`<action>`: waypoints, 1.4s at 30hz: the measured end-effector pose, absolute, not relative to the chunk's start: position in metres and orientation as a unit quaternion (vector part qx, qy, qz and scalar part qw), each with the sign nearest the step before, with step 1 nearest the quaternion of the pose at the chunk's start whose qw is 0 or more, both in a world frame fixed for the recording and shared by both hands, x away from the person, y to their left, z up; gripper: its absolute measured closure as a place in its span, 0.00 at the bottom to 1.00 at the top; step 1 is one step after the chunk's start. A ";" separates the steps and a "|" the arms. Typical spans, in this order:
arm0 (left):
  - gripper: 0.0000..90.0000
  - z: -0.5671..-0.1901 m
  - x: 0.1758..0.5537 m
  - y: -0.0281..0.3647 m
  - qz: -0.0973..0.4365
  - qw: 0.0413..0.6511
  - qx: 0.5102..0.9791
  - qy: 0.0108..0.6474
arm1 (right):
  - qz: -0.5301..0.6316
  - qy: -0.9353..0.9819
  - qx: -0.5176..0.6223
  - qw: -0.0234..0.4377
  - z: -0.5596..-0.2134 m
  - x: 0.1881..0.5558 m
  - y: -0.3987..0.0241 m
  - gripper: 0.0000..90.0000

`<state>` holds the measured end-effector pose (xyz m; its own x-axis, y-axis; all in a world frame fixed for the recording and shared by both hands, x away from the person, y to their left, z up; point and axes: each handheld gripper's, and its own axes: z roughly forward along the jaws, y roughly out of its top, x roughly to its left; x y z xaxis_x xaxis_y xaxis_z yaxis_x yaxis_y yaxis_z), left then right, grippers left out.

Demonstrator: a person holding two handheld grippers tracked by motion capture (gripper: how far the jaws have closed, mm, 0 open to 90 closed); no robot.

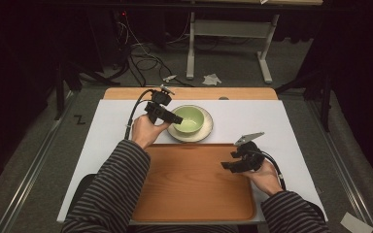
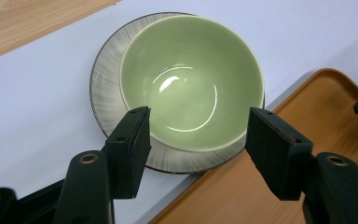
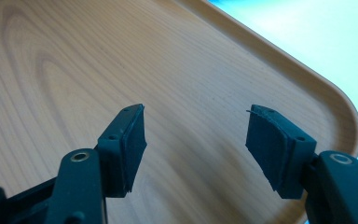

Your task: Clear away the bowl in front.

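L tool (image 2: 193,140) spread wide, bowl (image 2: 191,79) just beyond, centred, on plate (image 2: 107,79) | R tool (image 3: 196,140) spread, farther, over tray (image 3: 74,70)

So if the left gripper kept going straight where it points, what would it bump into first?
Most likely the green bowl. The left gripper is open and aimed at the bowl's near rim, which sits between its jaws. The bowl stands on a plate. Depth is hard to judge.
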<state>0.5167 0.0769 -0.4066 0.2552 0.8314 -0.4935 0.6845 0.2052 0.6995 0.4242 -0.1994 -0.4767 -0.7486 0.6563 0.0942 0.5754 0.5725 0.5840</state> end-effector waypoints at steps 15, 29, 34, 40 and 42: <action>0.49 -0.418 0.546 0.069 0.086 0.455 0.629 0.625 | 0.305 0.884 0.347 0.068 -0.476 0.424 -0.200 0.43; 0.56 -0.440 0.573 0.071 0.090 0.416 0.622 0.657 | 0.305 0.884 0.348 0.064 -0.476 0.424 -0.200 0.43; 0.61 -0.444 0.577 0.071 0.087 0.423 0.611 0.663 | 0.303 0.885 0.348 0.065 -0.476 0.423 -0.199 0.43; 0.64 -0.449 0.581 0.071 0.088 0.417 0.608 0.670 | 0.304 0.885 0.347 0.065 -0.476 0.424 -0.200 0.43; 0.66 -0.452 0.581 0.070 0.087 0.412 0.610 0.671 | 0.303 0.885 0.347 0.064 -0.477 0.424 -0.199 0.43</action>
<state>0.5815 0.0696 -0.4520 0.0839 0.8903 -0.4476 0.7475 0.2408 0.6191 0.4238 -0.1995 -0.4765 -0.7513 0.6529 0.0962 0.5749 0.5760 0.5811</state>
